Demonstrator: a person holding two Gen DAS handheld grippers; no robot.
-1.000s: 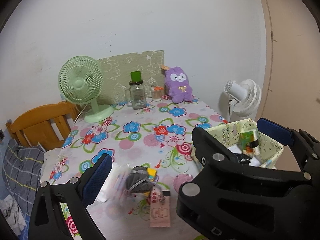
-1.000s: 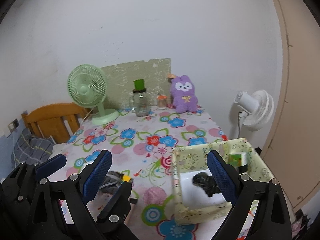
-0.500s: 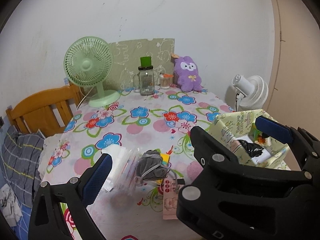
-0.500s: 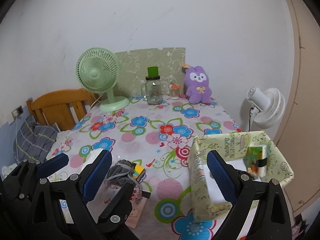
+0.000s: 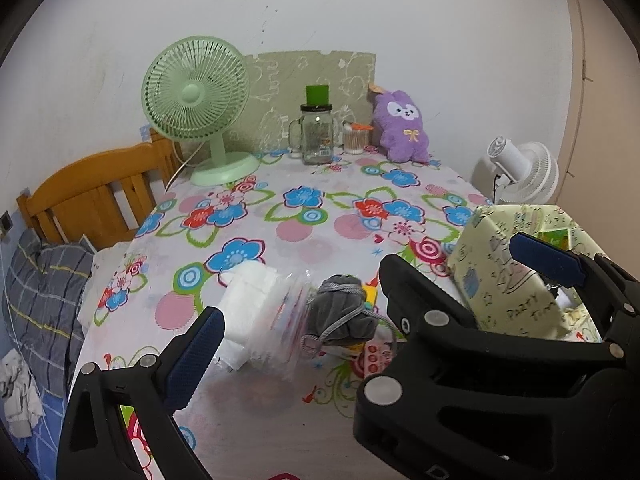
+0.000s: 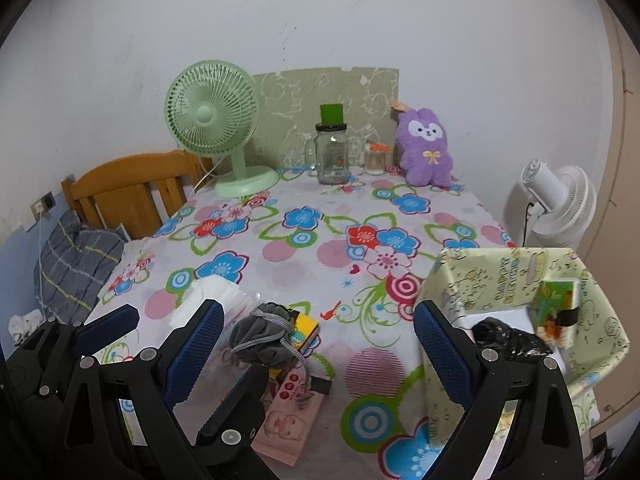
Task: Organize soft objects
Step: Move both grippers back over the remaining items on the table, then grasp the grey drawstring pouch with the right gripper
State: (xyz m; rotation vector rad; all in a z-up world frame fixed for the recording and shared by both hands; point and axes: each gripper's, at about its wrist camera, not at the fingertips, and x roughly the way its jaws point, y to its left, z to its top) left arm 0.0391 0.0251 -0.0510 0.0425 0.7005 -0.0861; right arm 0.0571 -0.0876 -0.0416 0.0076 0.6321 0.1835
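A grey drawstring pouch [image 5: 340, 316] lies near the table's front edge, beside a clear bag of white tissues [image 5: 256, 300]; both also show in the right wrist view [image 6: 260, 336] [image 6: 212, 296]. A yellow-green patterned box [image 6: 520, 280] at the right holds a black crumpled object [image 6: 506, 340] and a green carton [image 6: 556, 308]. A purple plush bunny [image 5: 402, 128] sits at the back. My left gripper [image 5: 368, 312] is open and empty, hovering in front of the pouch. My right gripper [image 6: 320, 348] is open and empty between pouch and box.
A green desk fan [image 5: 200, 104], a glass jar with green lid [image 5: 316, 132] and a small jar [image 5: 355, 140] stand at the back. A yellow box [image 6: 302, 330] and pink card [image 6: 288, 424] lie by the pouch. A wooden chair [image 5: 92, 204] is left, a white fan [image 5: 520, 172] right.
Both grippers have shifted left and lower toward the table's front; the pouch and tissue bag now sit nearer the view centres. Both stay open and empty.
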